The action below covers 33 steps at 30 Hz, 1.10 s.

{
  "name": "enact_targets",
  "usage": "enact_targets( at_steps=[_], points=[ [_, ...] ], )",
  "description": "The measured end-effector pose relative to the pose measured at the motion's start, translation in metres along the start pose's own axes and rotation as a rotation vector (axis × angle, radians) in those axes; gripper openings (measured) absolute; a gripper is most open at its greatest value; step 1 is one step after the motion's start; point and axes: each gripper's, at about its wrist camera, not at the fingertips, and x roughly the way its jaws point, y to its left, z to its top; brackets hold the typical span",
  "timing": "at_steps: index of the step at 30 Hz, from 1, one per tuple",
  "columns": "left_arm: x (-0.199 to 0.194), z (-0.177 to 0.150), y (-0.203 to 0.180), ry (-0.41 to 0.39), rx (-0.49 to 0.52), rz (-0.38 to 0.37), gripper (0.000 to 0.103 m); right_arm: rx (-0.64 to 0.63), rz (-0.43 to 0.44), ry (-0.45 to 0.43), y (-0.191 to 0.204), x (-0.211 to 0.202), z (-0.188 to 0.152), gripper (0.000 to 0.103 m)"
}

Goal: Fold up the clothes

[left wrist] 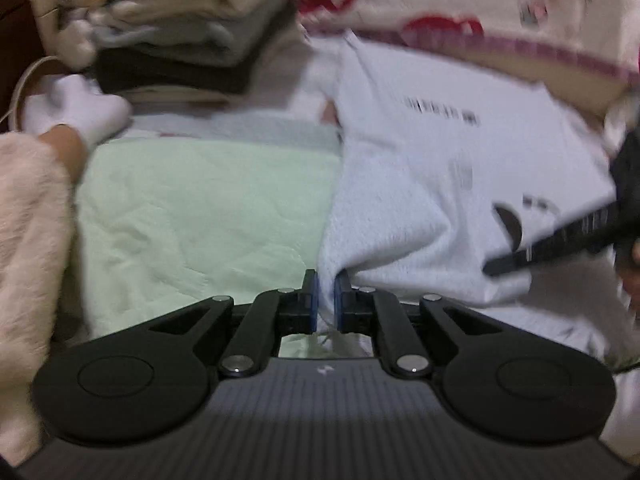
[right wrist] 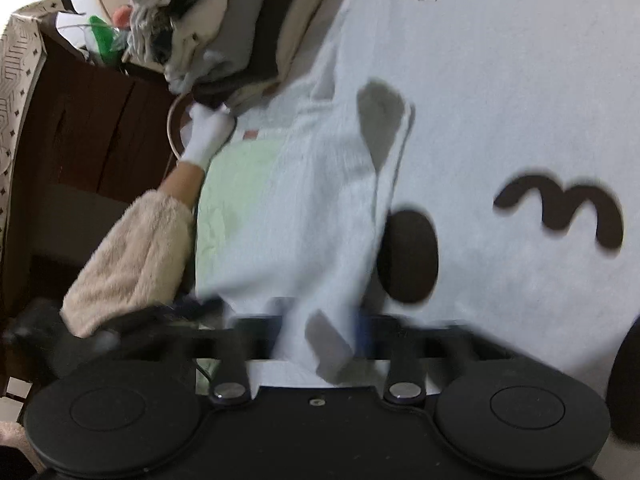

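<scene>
A white garment with black print lies spread over a pale green cloth. My left gripper is shut on the garment's near edge, and white fabric is pinched between its blue pads. In the right wrist view the same garment fills the picture, with a folded flap and a grey label near the jaws. My right gripper is blurred, and a fold of the garment runs between its closed fingers. A black finger of the right gripper crosses the garment at the right edge of the left wrist view.
A tall stack of folded clothes stands at the far left. A hand in a white glove with a fuzzy cream sleeve rests beside it. Dark wooden furniture is at the left, and a red-patterned bedspread is behind.
</scene>
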Motion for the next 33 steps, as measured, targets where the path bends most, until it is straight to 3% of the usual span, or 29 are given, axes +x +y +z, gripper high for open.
enact_targets(
  at_steps=[4,8,11,12,15,18,21,22,23,24,25,29,31,33],
  points=[
    [0.010,-0.006,0.000,0.048,0.004,0.047,0.006,-0.011,0.038,0.029,0.007,-0.006,-0.014,0.005],
    [0.018,-0.008,-0.005,0.077,0.038,0.074,0.006,-0.065,-0.058,0.054,0.012,0.001,-0.017,0.004],
    [0.019,-0.009,0.000,0.097,-0.011,0.030,0.008,-0.069,-0.074,0.024,0.013,-0.003,-0.013,0.004],
    [0.021,-0.009,0.002,0.114,-0.030,0.006,0.011,-0.068,-0.077,0.010,0.013,-0.005,-0.012,0.004],
    [0.032,-0.012,0.004,0.213,-0.056,-0.076,0.047,-0.077,-0.118,-0.021,0.012,-0.009,-0.006,0.004],
    [0.042,-0.014,-0.008,0.266,0.002,-0.088,0.052,-0.162,-0.223,-0.045,0.020,-0.012,-0.001,0.004],
    [0.057,-0.016,-0.017,0.300,0.049,-0.069,0.058,-0.169,-0.218,-0.045,0.019,-0.017,0.005,0.004],
    [0.062,-0.017,-0.018,0.309,0.052,-0.062,0.057,-0.169,-0.214,-0.042,0.019,-0.017,0.006,0.004],
    [0.066,-0.018,-0.019,0.306,0.059,-0.056,0.047,-0.164,-0.210,-0.043,0.018,-0.018,0.007,0.004],
    [0.066,-0.017,-0.020,0.278,0.068,-0.040,0.012,-0.150,-0.194,-0.043,0.016,-0.020,0.008,0.004],
    [0.062,-0.016,-0.020,0.243,0.080,-0.014,0.006,-0.127,-0.170,-0.045,0.014,-0.022,0.010,0.004],
    [0.028,-0.008,-0.008,0.094,0.046,0.056,0.005,-0.047,-0.067,-0.018,0.009,-0.024,0.018,0.004],
    [0.019,-0.010,0.000,0.092,-0.008,0.042,0.005,-0.053,-0.046,0.011,0.012,-0.022,0.017,0.004],
    [0.020,-0.014,-0.002,0.108,0.017,0.073,0.005,-0.072,-0.047,0.046,0.016,-0.019,0.014,0.004]
  ],
)
